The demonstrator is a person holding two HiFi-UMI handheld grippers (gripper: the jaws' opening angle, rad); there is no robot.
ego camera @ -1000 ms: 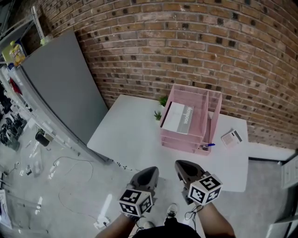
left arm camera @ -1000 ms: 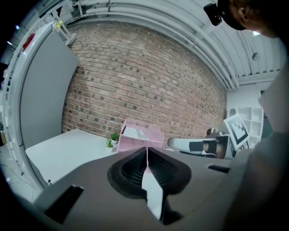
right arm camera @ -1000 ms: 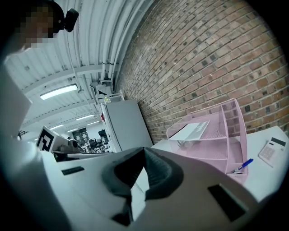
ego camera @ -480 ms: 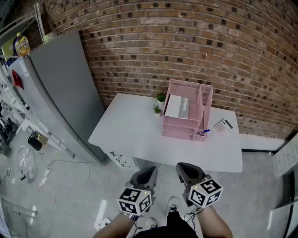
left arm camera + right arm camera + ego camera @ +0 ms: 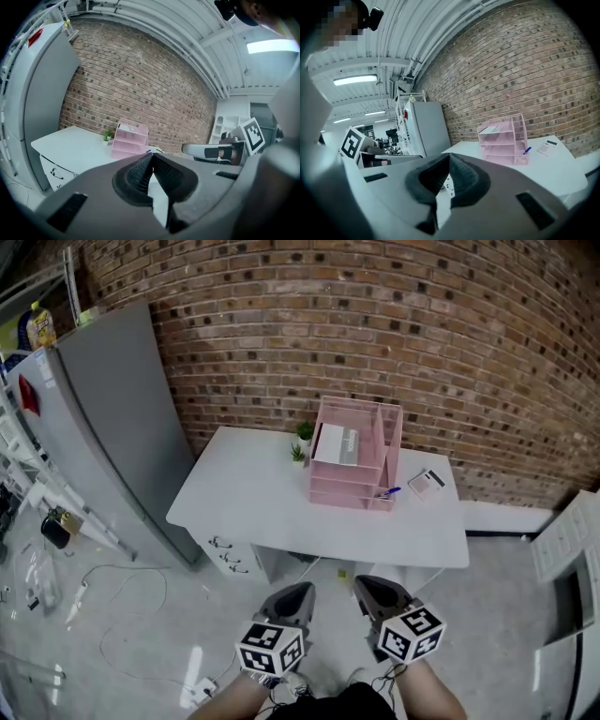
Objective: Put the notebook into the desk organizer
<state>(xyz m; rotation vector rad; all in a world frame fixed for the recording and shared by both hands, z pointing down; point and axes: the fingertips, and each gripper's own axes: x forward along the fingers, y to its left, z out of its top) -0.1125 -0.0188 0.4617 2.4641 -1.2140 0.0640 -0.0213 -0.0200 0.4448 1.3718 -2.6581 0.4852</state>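
Note:
The pink desk organizer (image 5: 349, 465) stands at the back of the white table (image 5: 262, 498), against the brick wall. The notebook (image 5: 336, 444), white and grey, lies flat in its top tray. The organizer (image 5: 128, 139) shows small and far in the left gripper view, and in the right gripper view the organizer (image 5: 503, 140) has the notebook (image 5: 496, 128) on top. My left gripper (image 5: 296, 591) and right gripper (image 5: 369, 585) hang side by side well short of the table, over the floor. Both are shut with nothing in them: the left gripper (image 5: 152, 157) and right gripper (image 5: 449, 157) have their pads touching.
A small green plant (image 5: 302, 433) stands left of the organizer, a blue pen (image 5: 390, 491) and a small card (image 5: 427, 482) lie to its right. A tall grey fridge (image 5: 103, 418) stands left of the table. Drawers (image 5: 221, 555) sit under the table. Cables (image 5: 141, 568) cross the floor; a white cabinet (image 5: 567, 545) is at the right.
The table and organizer have dropped back and look smaller: I have stepped away from them. Both grippers stay shut and low, side by side.

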